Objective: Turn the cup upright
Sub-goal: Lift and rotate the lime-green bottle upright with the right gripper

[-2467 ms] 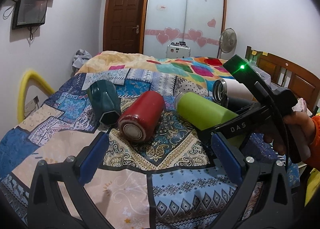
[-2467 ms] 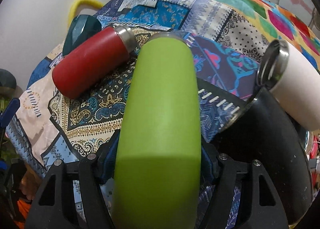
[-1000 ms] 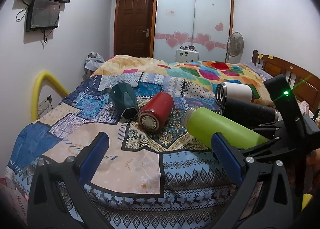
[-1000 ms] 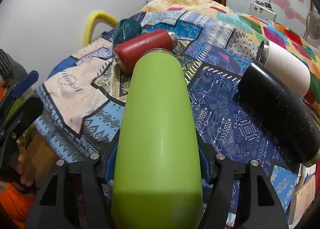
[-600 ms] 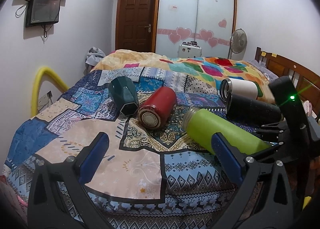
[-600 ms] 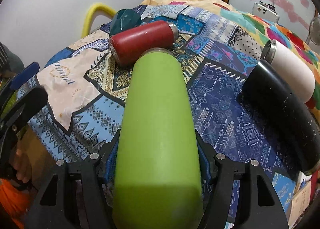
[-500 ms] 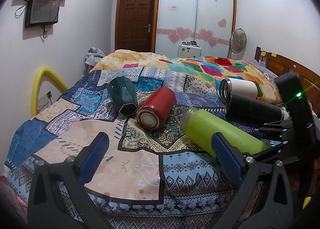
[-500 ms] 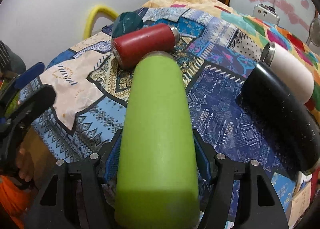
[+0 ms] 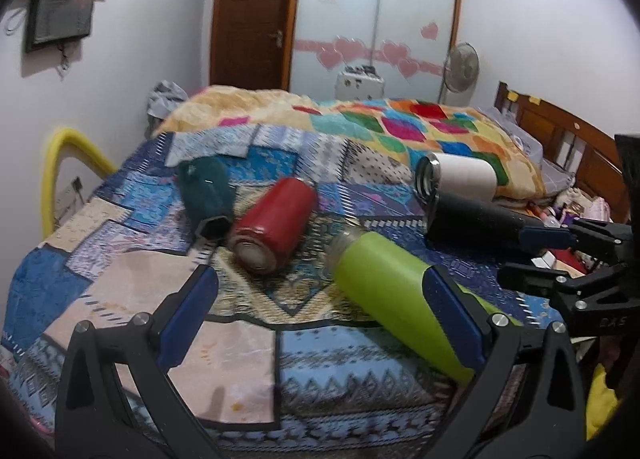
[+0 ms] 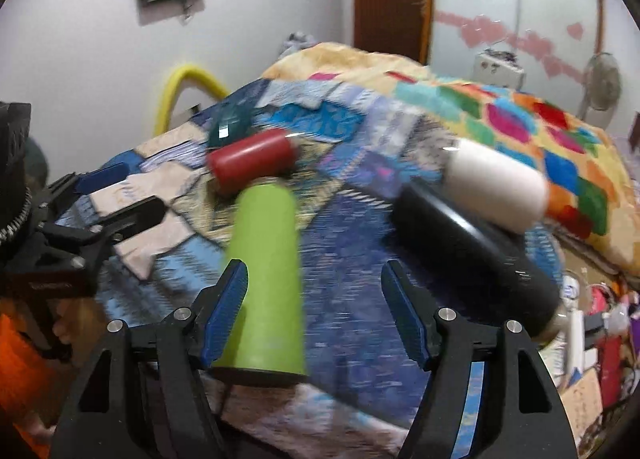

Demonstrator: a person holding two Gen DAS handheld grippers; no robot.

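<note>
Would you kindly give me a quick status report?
Both grippers open: left, right. Green bottle lying flat on quilt, ungripped. Red bottle near its mouth; black bottle alongside.

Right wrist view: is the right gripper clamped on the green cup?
No. The right gripper stands wide open, and the green cup lies on its side on the quilt beside the left finger, not gripped.

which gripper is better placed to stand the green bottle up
Right. The right gripper is open with the lying green bottle between its fingers; the left gripper hangs open short of it.
</note>
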